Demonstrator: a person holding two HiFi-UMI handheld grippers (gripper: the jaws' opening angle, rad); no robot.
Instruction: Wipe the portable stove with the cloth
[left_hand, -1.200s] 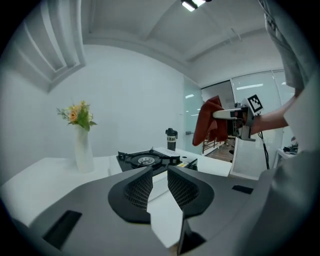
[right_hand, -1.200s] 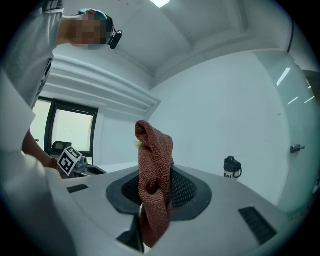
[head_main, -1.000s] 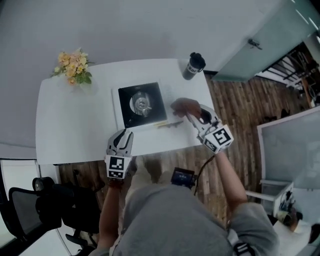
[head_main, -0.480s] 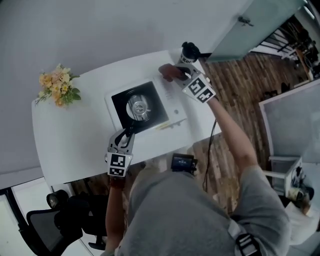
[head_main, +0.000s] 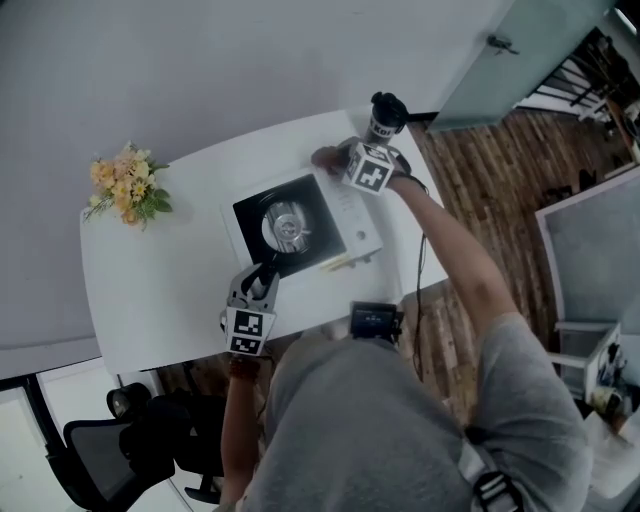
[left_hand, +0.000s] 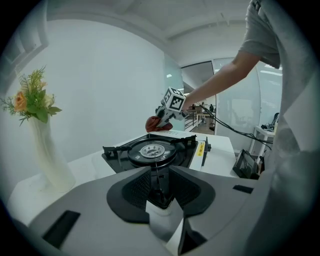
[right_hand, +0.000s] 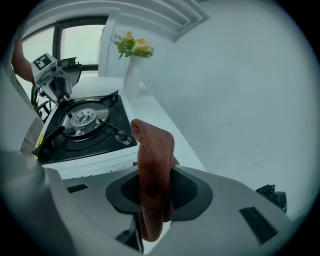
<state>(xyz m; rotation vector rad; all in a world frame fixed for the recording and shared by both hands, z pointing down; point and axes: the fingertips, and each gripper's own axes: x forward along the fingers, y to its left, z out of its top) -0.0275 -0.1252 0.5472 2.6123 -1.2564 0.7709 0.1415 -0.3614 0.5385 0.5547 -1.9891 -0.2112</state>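
The portable stove (head_main: 290, 225), a white body with a black top and round burner, stands mid-table. My right gripper (head_main: 340, 160) hovers at its far right corner, shut on a rust-red cloth (head_main: 325, 157). In the right gripper view the cloth (right_hand: 155, 155) stands up folded between the jaws of the right gripper (right_hand: 152, 200), with the stove (right_hand: 85, 127) beyond. My left gripper (head_main: 260, 278) sits at the stove's near left edge. In the left gripper view the left gripper (left_hand: 159, 192) has its jaws together with nothing between them, the burner (left_hand: 152, 150) just ahead.
A dark travel tumbler (head_main: 385, 117) stands just behind the right gripper at the table's (head_main: 150, 290) far right corner. A white vase of yellow flowers (head_main: 125, 185) occupies the far left. An office chair (head_main: 120, 440) sits beside the table on the near left.
The right gripper carried the cloth from the stove's near right side to its far right corner and dipped down. The left gripper came forward to the stove's near edge.
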